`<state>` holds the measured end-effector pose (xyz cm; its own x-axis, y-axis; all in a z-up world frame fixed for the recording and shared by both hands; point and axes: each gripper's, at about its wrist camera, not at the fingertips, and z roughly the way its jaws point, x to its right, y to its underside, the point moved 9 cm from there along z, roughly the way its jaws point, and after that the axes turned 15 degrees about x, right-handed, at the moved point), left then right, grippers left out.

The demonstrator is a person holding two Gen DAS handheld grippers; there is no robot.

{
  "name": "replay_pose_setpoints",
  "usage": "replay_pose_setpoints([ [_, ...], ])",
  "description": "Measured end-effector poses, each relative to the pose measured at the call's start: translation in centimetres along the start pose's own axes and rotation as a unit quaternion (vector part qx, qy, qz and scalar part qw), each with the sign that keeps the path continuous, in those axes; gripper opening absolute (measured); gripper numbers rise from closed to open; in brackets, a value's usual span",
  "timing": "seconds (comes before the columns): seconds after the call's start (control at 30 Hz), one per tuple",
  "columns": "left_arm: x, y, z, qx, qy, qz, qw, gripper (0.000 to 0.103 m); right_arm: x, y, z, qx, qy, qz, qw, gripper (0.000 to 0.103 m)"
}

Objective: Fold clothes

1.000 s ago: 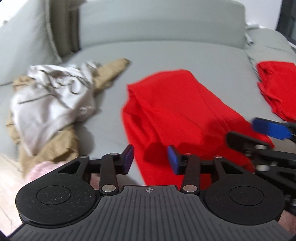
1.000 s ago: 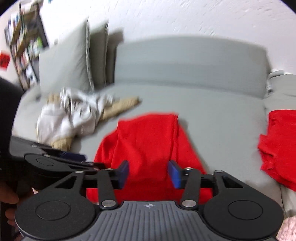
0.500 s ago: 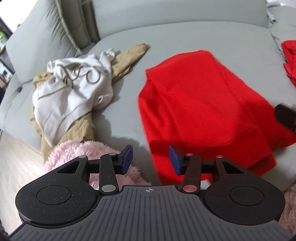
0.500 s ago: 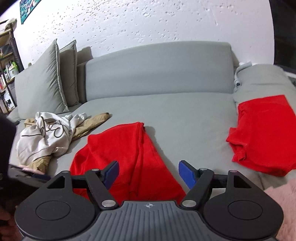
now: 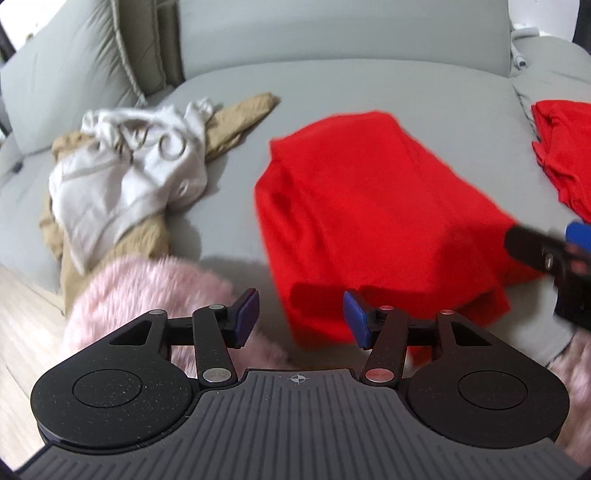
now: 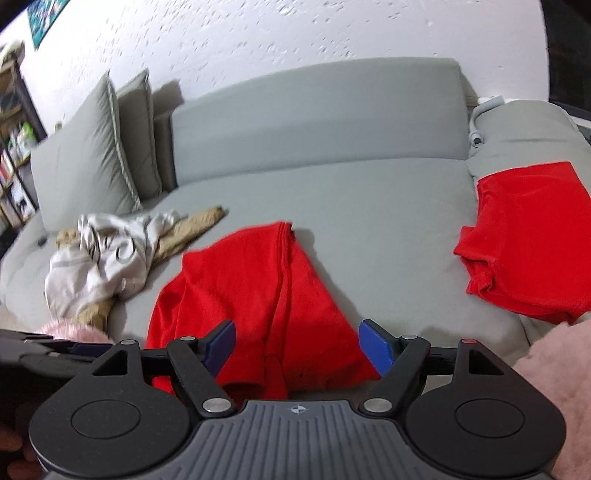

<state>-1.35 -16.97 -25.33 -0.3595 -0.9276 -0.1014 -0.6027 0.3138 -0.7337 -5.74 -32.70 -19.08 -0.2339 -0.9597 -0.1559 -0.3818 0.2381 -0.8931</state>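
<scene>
L claw (image 5: 300, 320) spread, nothing btwn the blue pads; jaws have just been opening. It hangs over the near edge of the red shirt (image 5: 369, 206), which lies part-folded on the grey sofa (image 5: 369, 85), straight ahead of the claw and a bit to its right. Shirt's near hem sits just past the right pad; no contact visible. Left of the claw and ahead: heap of a white top (image 5: 125, 177) over tan trousers (image 5: 240, 118), crumpled, well apart from the red shirt. Just below-left of the claw, pink fluffy fabric (image 5: 147, 291), blurred, can't tell what it is. Far right of this view: 2nd red shirt (image 5: 565, 155) on the sofa's side section, apart from the first. R claw's tip pokes in at the right edge, over the shirt's right side.

R claw (image 6: 297, 347) also spread wide, pads empty; jaws have been opening too, most of it earlier in the sec. Red shirt (image 6: 258, 288) lies directly ahead and under the pads, its near edge btwn them in view, not pinched. White/tan heap ahead-left, 2nd red shirt (image 6: 524, 251) ahead-right. Cushions (image 6: 96, 155) lean upright at the sofa's far left; white wall (image 6: 295, 33) behind. L claw shows at the left edge, dark and blurred.
</scene>
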Motion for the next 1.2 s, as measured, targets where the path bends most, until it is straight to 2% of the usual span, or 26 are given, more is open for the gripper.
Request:
replay_pose_setpoints([
  [0.13,-1.4,-0.5,-0.7,0.022,0.012,-0.038,0.9990,0.059,-2.0,-0.3,-0.9,0.014,0.002,-0.038,0.999,0.074],
  [0.23,-3.0,-0.5,-0.6,0.022,0.024,-0.098,0.9947,0.059,-3.4,-0.4,-1.5,0.016,0.001,-0.052,0.998,0.074],
  [0.3,-3.3,-0.6,-0.8,0.027,0.033,-0.113,0.9926,0.059,-4.4,-0.7,-1.8,0.015,0.003,-0.064,0.998,0.074],
  [0.53,-4.2,-0.6,-1.0,0.035,0.041,-0.130,0.9900,0.059,-7.5,-1.8,-2.3,0.041,-0.014,-0.098,0.994,0.075],
  [0.73,-4.9,-0.4,-1.0,0.034,0.034,-0.145,0.9883,0.059,-7.5,-0.6,-1.2,0.007,-0.017,-0.089,0.996,0.075],
  [0.83,-4.8,-0.3,-0.8,0.032,0.033,-0.147,0.9880,0.059,-7.4,-0.7,-1.0,0.004,-0.019,-0.087,0.996,0.076],
  [0.93,-4.5,-0.3,-0.7,0.030,0.032,-0.138,0.9895,0.059,-7.4,-0.4,-0.4,0.001,-0.029,-0.080,0.996,0.076],
  [1.1,-5.0,0.0,-0.1,0.019,0.019,-0.127,0.9915,0.060,-6.7,1.1,1.3,-0.038,-0.035,-0.045,0.998,0.076],
  [1.2,-5.3,-0.1,0.2,0.011,0.008,-0.118,0.9929,0.061,-6.6,1.1,1.7,-0.043,-0.040,-0.053,0.997,0.076],
])
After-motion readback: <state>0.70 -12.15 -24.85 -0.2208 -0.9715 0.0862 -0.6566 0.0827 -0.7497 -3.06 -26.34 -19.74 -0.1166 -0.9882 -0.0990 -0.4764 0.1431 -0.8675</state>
